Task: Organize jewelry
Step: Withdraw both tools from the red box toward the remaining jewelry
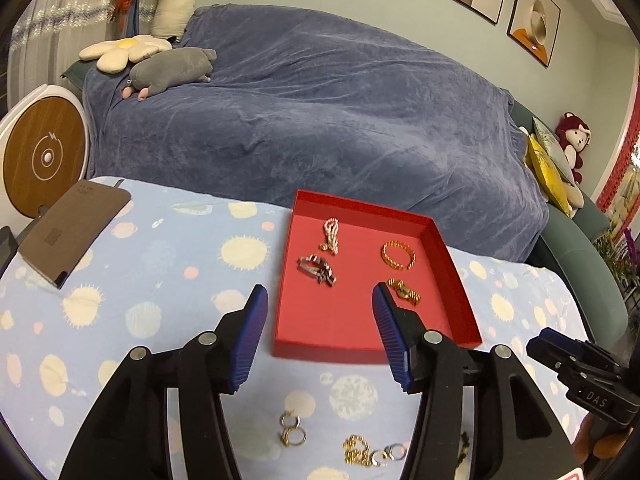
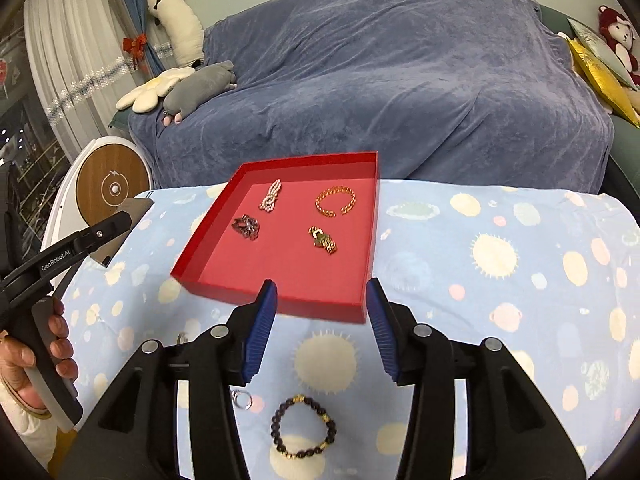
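Lying in red tray [image 2: 362, 240]: gold watch [image 2: 322, 240], long axis diagonal.

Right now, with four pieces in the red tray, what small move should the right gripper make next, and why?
Probably lower the right gripper, open and empty, onto the dark beaded bracelet lying on the cloth just below it, outside the red tray.
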A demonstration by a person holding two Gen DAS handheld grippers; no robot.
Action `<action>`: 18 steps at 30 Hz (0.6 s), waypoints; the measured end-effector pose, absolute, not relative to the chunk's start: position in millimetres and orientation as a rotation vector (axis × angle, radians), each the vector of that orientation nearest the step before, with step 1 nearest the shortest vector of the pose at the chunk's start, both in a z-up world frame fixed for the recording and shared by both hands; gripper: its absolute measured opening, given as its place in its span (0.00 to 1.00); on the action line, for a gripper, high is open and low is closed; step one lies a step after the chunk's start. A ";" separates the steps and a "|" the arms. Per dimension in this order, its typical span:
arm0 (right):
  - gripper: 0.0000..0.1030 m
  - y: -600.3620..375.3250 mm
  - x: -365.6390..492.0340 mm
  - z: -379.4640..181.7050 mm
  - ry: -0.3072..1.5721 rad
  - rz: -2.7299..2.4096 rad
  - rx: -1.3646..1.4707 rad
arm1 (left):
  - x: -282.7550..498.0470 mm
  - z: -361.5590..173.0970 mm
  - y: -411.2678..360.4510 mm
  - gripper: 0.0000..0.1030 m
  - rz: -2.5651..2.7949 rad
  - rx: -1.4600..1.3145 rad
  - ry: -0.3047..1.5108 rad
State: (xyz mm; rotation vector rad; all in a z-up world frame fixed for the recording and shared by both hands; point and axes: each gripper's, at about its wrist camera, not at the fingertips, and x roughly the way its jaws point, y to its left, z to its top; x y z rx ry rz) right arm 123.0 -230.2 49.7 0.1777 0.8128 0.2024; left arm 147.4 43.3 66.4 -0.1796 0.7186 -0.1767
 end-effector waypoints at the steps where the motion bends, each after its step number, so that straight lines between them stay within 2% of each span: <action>1: 0.44 -229.3 113.4 47.4 0.817 0.203 0.175 | 138.5 61.9 43.3 0.51 -0.171 -0.176 0.730; 6: 0.45 -224.3 74.4 30.4 0.846 0.212 0.164 | 108.7 36.9 48.0 0.51 -0.156 -0.201 0.801; 10: 0.49 -221.1 57.3 6.7 0.891 0.213 0.200 | 90.6 21.5 49.6 0.51 -0.113 -0.180 0.814; 18: 0.46 -217.4 59.6 -31.7 0.959 0.188 0.148 | 86.5 -18.1 56.0 0.51 -0.103 -0.122 0.891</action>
